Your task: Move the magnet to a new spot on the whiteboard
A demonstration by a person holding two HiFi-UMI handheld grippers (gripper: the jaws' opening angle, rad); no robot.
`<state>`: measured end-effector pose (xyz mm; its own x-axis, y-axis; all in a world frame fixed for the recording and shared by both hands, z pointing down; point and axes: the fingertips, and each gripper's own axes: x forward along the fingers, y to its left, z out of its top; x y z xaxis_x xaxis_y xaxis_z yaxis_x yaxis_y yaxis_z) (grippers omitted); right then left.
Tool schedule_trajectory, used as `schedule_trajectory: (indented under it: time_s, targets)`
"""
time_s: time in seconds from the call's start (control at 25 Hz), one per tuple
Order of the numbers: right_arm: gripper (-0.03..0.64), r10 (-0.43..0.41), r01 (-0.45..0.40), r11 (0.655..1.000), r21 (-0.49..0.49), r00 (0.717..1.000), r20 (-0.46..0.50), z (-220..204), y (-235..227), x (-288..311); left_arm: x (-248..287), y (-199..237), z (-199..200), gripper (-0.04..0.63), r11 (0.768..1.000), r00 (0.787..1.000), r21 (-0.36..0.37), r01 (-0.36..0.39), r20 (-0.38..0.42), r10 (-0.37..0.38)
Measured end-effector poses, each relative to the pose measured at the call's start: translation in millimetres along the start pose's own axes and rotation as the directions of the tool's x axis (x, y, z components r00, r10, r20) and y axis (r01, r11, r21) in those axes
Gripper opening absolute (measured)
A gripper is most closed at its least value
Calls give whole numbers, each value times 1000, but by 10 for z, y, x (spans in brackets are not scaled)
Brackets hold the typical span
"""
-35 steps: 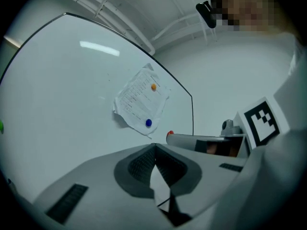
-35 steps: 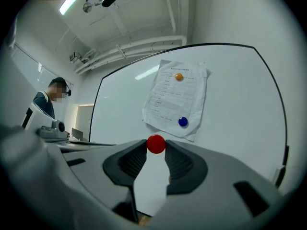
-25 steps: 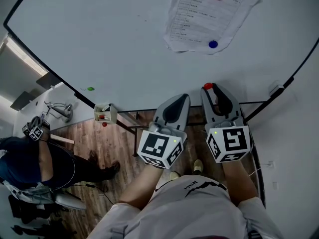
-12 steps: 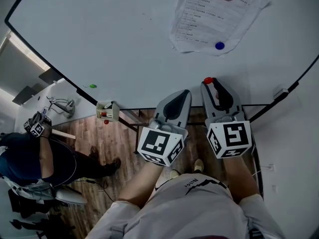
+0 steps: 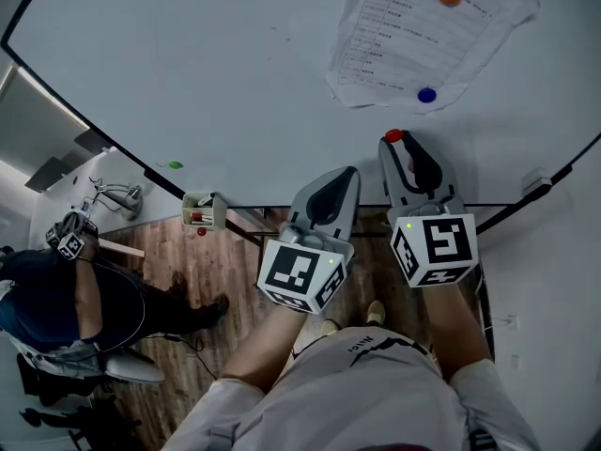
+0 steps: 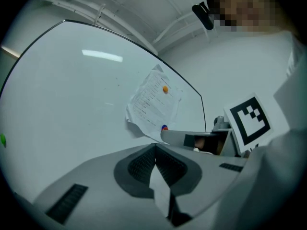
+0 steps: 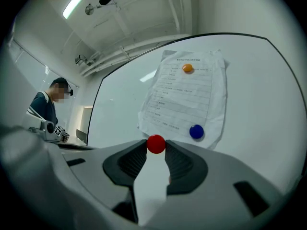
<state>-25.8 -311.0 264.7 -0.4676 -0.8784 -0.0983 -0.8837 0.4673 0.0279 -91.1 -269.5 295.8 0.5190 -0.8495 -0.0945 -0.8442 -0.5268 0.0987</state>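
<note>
A small red magnet (image 5: 393, 136) sits between the tips of my right gripper (image 5: 394, 140), which is shut on it just in front of the whiteboard (image 5: 235, 64). In the right gripper view the red magnet (image 7: 156, 144) is pinched between the dark pads. It lies below a sheet of paper (image 7: 184, 97) pinned by an orange magnet (image 7: 187, 68) and a blue magnet (image 7: 196, 131). My left gripper (image 5: 349, 173) hangs to the left of the right one, shut with nothing in it. Its pads (image 6: 144, 162) meet at the tip.
A green magnet (image 5: 174, 165) sticks near the board's lower left edge. A small marker box (image 5: 200, 211) hangs on the board's bottom rail. Another person (image 5: 56, 299) stands on the wooden floor at far left. The board's right corner (image 5: 540, 184) is close to my right gripper.
My right gripper has moved up the board with the red magnet, closer to the blue magnet and the paper. The left gripper has hardly moved.
</note>
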Motion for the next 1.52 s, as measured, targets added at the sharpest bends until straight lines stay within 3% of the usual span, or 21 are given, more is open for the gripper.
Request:
schedule_trajectory:
  time_s: [0.52, 0.8, 1.52]
  targets:
    - [127, -4, 4, 1000, 1, 1000, 22, 107, -75, 450, 159, 277, -39, 11, 1000, 1000, -10, -26, -9, 26]
    - [127, -53, 54, 997, -46, 998, 25, 178, -117, 574, 195, 389, -65, 11, 999, 1000, -20, -26, -12, 26]
    - [127, -191, 188, 982, -33, 977, -95, 170, -151, 674, 72, 476, -56, 11, 999, 1000, -39, 11, 9, -10]
